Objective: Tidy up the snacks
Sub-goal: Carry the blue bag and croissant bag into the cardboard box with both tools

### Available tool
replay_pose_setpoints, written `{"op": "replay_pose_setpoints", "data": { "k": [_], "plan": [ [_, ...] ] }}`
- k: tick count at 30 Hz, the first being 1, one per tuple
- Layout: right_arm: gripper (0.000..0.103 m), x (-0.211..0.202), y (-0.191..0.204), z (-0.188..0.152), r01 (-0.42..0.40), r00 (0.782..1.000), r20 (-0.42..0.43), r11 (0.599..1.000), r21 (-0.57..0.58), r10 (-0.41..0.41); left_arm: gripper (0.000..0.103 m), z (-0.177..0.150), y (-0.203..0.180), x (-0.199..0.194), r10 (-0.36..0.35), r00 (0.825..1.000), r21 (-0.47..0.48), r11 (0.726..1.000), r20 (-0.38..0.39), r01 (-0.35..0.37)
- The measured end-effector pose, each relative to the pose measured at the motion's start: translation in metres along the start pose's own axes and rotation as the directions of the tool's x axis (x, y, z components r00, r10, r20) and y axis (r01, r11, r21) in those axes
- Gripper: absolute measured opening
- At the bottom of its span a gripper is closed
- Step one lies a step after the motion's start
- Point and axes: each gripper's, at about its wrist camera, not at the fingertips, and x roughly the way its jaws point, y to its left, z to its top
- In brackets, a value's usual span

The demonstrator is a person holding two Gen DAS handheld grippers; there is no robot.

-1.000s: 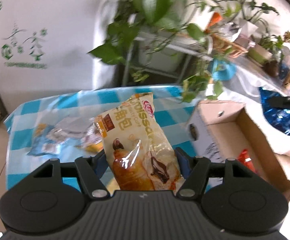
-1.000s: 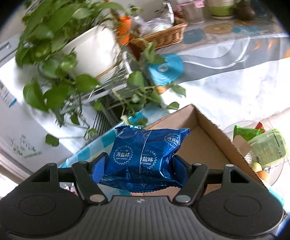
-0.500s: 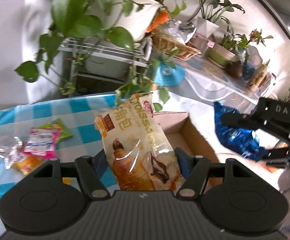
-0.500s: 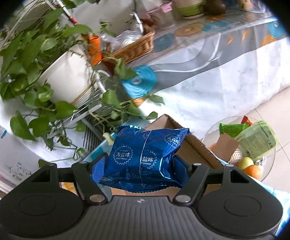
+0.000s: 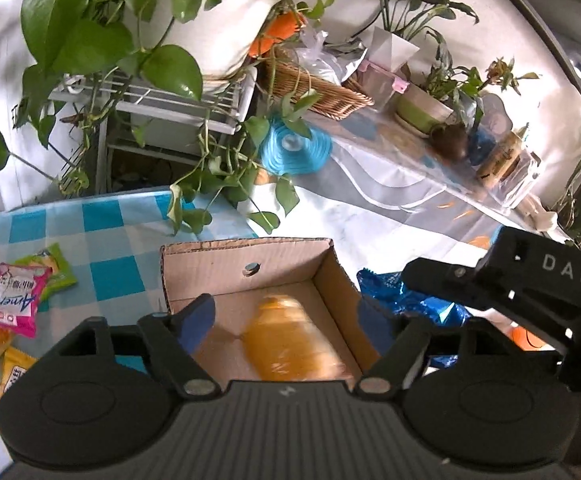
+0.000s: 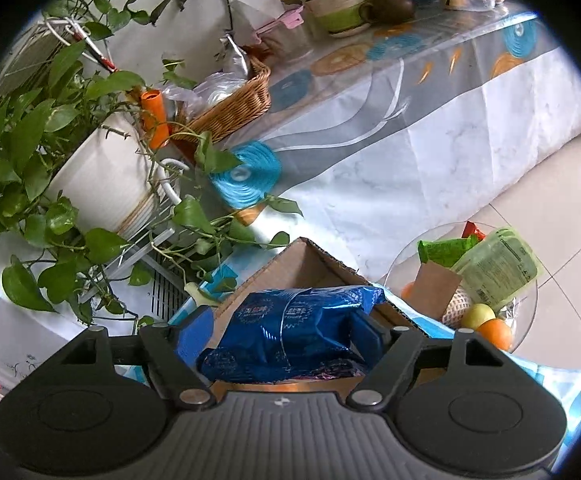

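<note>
Cardboard box [image 5: 246,264] is open on top, so approach from above is free; its floor is partly taken by a blurred yellow-orange croissant pack [image 5: 290,340], w/ bare cardboard left of it. Left gripper [image 5: 286,320] hangs over the opening, fingers spread wide, nothing between them. Right gripper [image 6: 286,332] w/ blue snack bag [image 6: 290,328] crowds the box's right wall. Pothos vines [image 5: 210,184] trail down just behind the back wall, blocking entry from there. Left of box, checkered tablecloth [image 5: 102,240] is bare near the box; pink packet [image 5: 14,304] and others lie further left.
</note>
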Motion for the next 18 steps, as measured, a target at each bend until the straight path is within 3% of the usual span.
{"op": "replay_pose_setpoints", "data": {
  "k": [9, 18],
  "plan": [
    [0.083, 0.001, 0.004, -0.001, -0.022, 1.0, -0.003, 1.0, -0.006, 0.022, 0.086, 0.001, 0.013, -0.014, 0.049, 0.999, 0.036, 0.998, 0.012, -0.049],
    [0.086, 0.004, 0.008, -0.003, -0.085, 0.996, -0.028, 0.996, 0.008, 0.085, 0.088, 0.003, 0.051, -0.035, 0.073, 0.997, 0.009, 0.997, 0.017, -0.073]
  ]
}}
